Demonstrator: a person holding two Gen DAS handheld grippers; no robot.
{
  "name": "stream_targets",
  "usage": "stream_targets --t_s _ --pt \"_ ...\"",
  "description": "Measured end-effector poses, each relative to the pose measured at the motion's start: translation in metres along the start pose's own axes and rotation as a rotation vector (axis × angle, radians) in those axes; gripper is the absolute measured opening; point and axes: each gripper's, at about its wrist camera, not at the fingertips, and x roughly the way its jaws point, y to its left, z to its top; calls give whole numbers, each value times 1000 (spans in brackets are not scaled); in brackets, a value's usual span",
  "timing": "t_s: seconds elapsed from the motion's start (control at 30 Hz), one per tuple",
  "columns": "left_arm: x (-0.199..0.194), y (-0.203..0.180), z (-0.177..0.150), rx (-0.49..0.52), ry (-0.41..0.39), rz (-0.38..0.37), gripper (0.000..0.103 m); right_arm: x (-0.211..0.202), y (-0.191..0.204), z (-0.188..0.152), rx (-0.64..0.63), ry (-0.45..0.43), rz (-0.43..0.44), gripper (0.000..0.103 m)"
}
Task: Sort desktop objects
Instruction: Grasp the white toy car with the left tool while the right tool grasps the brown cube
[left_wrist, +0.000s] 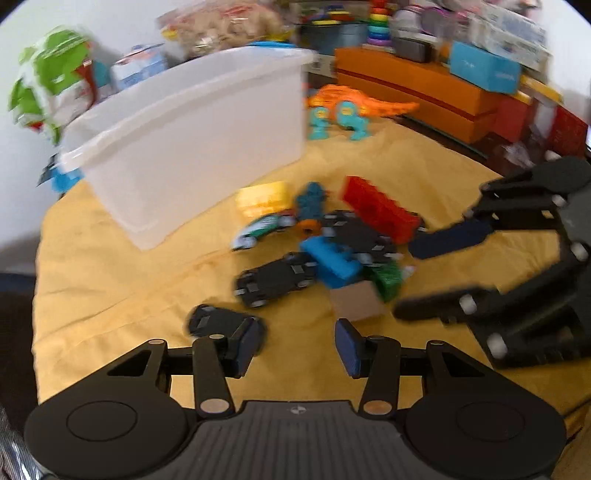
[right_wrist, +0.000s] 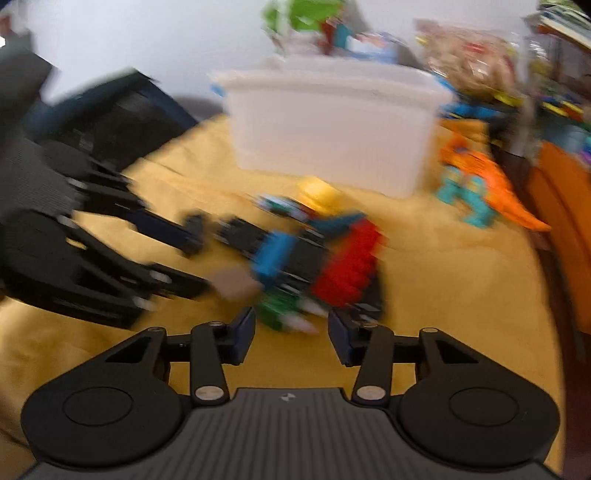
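Toy pile (left_wrist: 332, 243) sits mid-surface on yellow cloth (left_wrist: 122, 280), just before the white bin (left_wrist: 207, 136). Left hand-held gripper (left_wrist: 299, 347) and right hand-held gripper (right_wrist: 291, 334): both spread, empty. Take 1 piece at the pile's edge; grip squarely.

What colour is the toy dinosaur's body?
Orange, with teal legs. The dinosaur shows best in the left wrist view.

We see our right gripper (right_wrist: 291, 334), fingers spread, above a blurred toy pile on a yellow cloth (right_wrist: 443, 295): a red brick (right_wrist: 351, 266) and a blue block (right_wrist: 275, 254). A white bin (right_wrist: 332, 129) stands behind; our left gripper (right_wrist: 192, 258) reaches in from the left.
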Motion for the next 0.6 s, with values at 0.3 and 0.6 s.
stream_targets --t_s 0.3,0.6 --pt "35 49 -3 -262 109 36 54 42 28 12 -156 35 10 48" --pt "46 45 1 -258 76 -64 28 25 27 -3 -113 72 29 42"
